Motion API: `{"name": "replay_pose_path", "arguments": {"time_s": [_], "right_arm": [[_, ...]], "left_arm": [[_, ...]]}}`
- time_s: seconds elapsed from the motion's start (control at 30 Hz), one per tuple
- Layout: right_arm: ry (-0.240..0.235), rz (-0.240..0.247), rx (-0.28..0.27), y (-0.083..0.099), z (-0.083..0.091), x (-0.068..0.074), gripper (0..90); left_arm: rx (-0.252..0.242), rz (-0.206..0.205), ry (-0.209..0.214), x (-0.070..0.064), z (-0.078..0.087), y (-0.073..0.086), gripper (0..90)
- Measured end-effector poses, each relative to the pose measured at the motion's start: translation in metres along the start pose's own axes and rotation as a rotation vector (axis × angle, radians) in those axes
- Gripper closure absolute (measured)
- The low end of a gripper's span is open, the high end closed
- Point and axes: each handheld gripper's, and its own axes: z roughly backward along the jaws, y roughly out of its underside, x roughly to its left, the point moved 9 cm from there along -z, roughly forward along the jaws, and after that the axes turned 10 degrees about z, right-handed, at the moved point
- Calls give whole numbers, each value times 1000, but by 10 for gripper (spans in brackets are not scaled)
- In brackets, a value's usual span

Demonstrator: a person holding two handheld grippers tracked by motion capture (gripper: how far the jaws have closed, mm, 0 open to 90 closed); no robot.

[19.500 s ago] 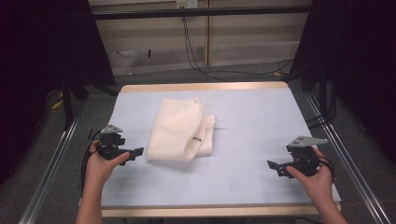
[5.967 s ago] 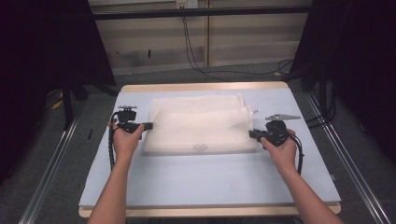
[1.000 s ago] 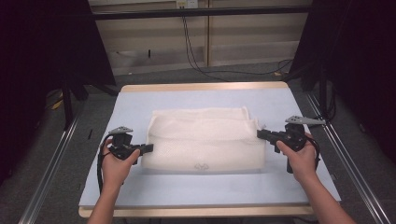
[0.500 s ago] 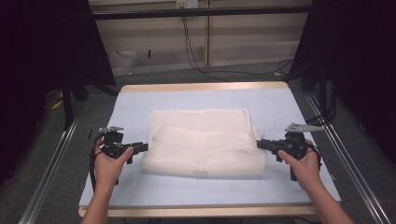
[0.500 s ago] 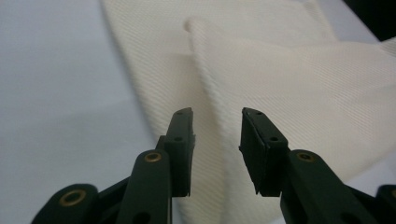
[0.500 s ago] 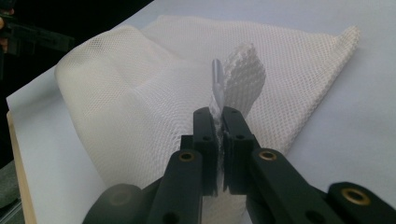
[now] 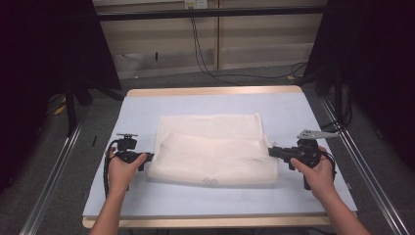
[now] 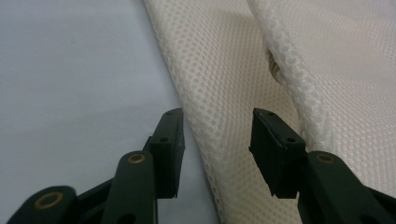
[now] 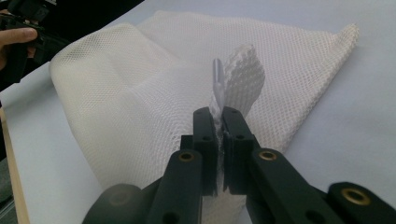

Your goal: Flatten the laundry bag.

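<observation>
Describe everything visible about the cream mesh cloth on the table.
The cream-white mesh cloth is a soft, open-weave net fabric lying across the middle of the pale blue table cover. Its near part is folded over the flat far layer, with a small printed mark by the near edge. The right gripper has its jaws shut on a raised tab of the fabric at the cloth's right end. The left gripper stands open at the left edge, one jaw over bare cover, the other over mesh.
</observation>
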Motion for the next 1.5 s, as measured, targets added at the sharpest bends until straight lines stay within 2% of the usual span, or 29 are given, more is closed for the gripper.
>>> {"name": "replay_pose_path", "arguments": {"time_s": [0.03,0.07,0.13,0.17,0.23,0.27,0.33,0.4,0.67,0.77,0.8,0.83,0.87,0.93,0.97,1.0,1.03,1.07,1.1,1.13,1.23,1.27,1.3,1.33,1.37,1.4,1.43,1.47,1.5], "right_arm": [[-2,3,0,0,0,0,855],[2,4,4,1,0,0,855],[3,5,2,2,0,0,855],[5,1,6,2,0,-1,855],[9,-1,3,3,-2,-2,855],[10,-2,4,4,-2,-2,855],[16,2,6,4,-3,-3,855],[13,-3,11,5,-3,-4,855],[18,9,24,0,-13,-10,855],[30,3,25,-1,-18,-14,855],[30,3,25,-1,-18,-14,855],[38,4,22,-1,-20,-15,855],[36,5,21,-1,-20,-14,855],[32,9,12,-2,-19,-13,855],[35,14,8,-2,-19,-12,855],[37,32,-3,-4,-17,-9,855],[37,32,-3,-4,-17,-9,855],[33,49,-16,-5,-14,-4,855],[33,49,-16,-5,-14,-4,855],[30,59,-25,-7,-13,1,855],[22,60,-26,-7,-12,6,855],[23,67,-26,-7,-11,7,855],[13,67,-20,-6,-11,11,855],[14,69,-9,-5,-11,11,855],[11,69,-6,-3,-12,12,855],[8,69,0,-1,-13,12,855],[6,63,9,1,-13,13,855],[6,63,9,1,-13,13,855],[4,63,10,2,-14,12,854]], "left_arm": [[27,-23,2,0,-1,3,593],[4,-22,-15,-2,-3,3,612],[31,-57,-38,-1,-3,4,683],[39,-66,-50,0,-3,5,752],[47,-79,-59,0,-5,4,841],[41,-72,-59,-2,-6,3,860],[-3,-98,-75,-5,-6,-4,877],[-35,-71,-75,-6,-8,-13,880],[-61,-60,-81,0,-20,-46,882],[-82,-34,-83,4,-30,-62,882],[-82,-34,-83,4,-30,-62,881],[-71,-35,-83,6,-31,-65,874],[-86,-21,-80,6,-31,-66,863],[-88,-20,-84,7,-28,-66,844],[-104,0,-100,8,-26,-66,804],[-93,12,-114,11,-18,-63,727],[-93,12,-114,11,-18,-63,693],[-133,25,-136,13,-8,-63,643],[-133,25,-136,13,-8,-63,597],[-133,5,-142,13,4,-61,589],[-148,1,-134,9,13,-61,565],[-150,0,-124,5,16,-60,534],[-148,-21,-101,-5,20,-58,486],[-136,-41,-89,-10,21,-56,471],[-136,-41,-89,-10,21,-56,450],[-134,-74,-78,-22,21,-55,432],[-131,-84,-65,-29,20,-54,426],[-131,-84,-65,-29,20,-54,415],[-127,-105,-65,-34,19,-53,415]]}}
